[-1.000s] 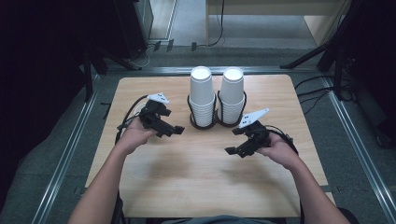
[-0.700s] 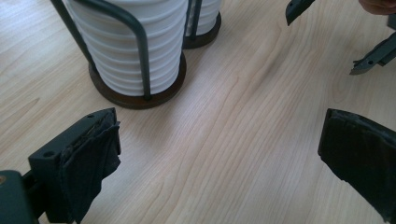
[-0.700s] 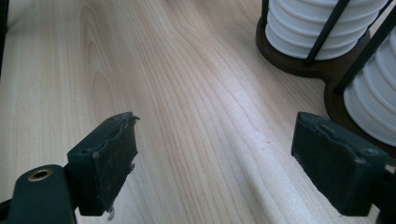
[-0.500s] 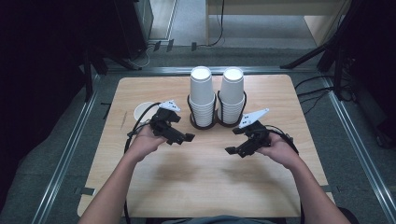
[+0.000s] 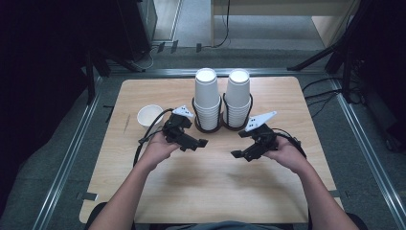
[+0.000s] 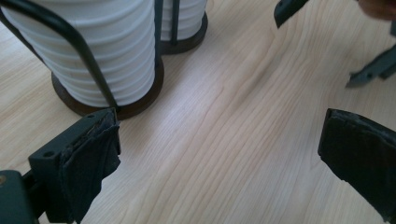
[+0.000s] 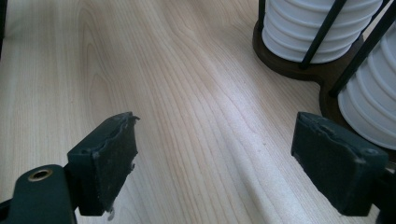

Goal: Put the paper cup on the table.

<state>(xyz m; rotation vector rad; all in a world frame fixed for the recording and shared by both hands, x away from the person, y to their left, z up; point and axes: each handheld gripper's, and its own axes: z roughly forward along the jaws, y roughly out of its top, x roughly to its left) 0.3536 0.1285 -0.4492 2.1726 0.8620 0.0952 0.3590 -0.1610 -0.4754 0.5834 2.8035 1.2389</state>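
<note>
1. Pale wooden surface (image 5: pixel 210 191), rounded corners, carries everything. Both forearms come in from its near edge.
2. Two tall stacks of white paper cups sit in a dark wire double holder with round brown bases (image 5: pixel 222 125), at the centre rear of the surface. Left stack (image 5: pixel 206 98) and right stack (image 5: pixel 237 96) stand upright, long axis vertical, side by side and touching or nearly so.
3. Left hand-held gripper (image 5: pixel 198 143): jaws spread wide apart, nothing between them. In the left gripper view the left stack (image 6: pixel 88 51) lies ahead and to the left, just beyond the jaw.
4. Right hand-held gripper (image 5: pixel 238 154): jaws likewise wide apart and empty. In the right gripper view the holder base (image 7: pixel 299 65) lies ahead and to the right.
5. Key relation: the stacks lie just behind and between the two grippers. The left one looks slightly nearer its stack; judged the likelier to reach next, closing on a rim from the side or top.
6. Single white paper cup (image 5: pixel 150 115) stands upright, mouth up, left of the holder, just behind the left hand.
7. Hard to make out: cup count per stack; stack tops are cut off in both gripper views.
</note>
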